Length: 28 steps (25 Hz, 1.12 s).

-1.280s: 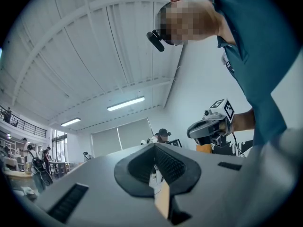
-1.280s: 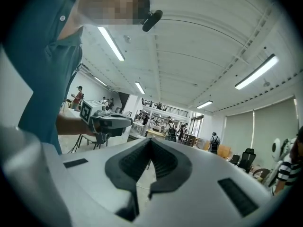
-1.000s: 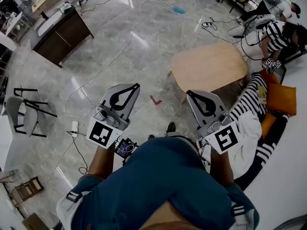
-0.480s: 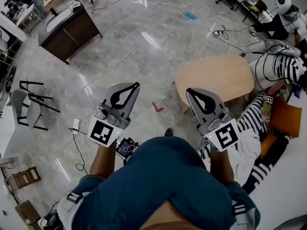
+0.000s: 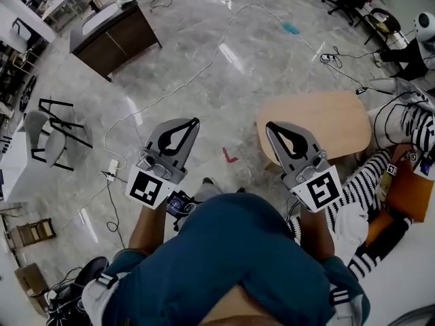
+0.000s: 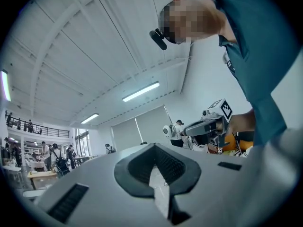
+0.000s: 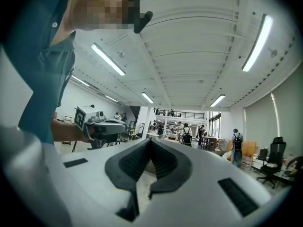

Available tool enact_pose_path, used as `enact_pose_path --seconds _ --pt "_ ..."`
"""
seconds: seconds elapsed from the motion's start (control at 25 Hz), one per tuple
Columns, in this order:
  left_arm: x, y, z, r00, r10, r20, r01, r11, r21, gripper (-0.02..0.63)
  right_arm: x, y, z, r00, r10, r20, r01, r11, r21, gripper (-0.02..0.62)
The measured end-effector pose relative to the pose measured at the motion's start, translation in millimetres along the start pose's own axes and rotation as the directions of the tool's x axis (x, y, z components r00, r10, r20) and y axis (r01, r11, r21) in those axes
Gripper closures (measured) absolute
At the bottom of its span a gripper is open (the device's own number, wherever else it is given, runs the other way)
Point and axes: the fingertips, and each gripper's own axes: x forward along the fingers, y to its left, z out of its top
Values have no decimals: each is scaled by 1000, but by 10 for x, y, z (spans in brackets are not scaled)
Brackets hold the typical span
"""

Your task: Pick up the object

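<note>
1. At the far left a grey chair (image 5: 49, 140) stands on the marble floor (image 5: 204, 80), and a dark cabinet (image 5: 117, 36) stands further away.
2. The left tool (image 5: 194, 121) points forward over the floor. Its jaws are fully together and there is nothing between them.
3. A small red mark (image 5: 230, 157) lies on the floor between the two tools.
4. The right tool (image 5: 268, 124) is also completely closed and empty. In the head view its tip shows at the left edge of a light wooden desk (image 5: 326, 121).
5. Right of the desk lie a striped cloth (image 5: 367, 182) and an orange cushion (image 5: 411, 194).
6. I cannot tell which thing is the object. Neither tool holds it.
</note>
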Motion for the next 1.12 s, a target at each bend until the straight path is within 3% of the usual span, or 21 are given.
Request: enact_pose_path --seconds 0.24,0.48,1.0,1.12 --pt "22 372 -164 1000 4 -4 -4 1000 -4 601 403 -81 -35 1000 1 -3 -1 1000 8 581" --pt "15 932 -262 1000 3 18 -3 1000 -9 601 977 -148 -29 1000 17 0 -17 997 -70 581" --pt "-65 1914 -601 999 10 39 -9 1000 -28 601 2090 -150 -152 1000 21 -14 -21 1000 -18 581" --pt "26 2044 -673 999 22 25 -21 999 -27 601 2223 -307 -185 999 43 -7 -43 998 -51 581"
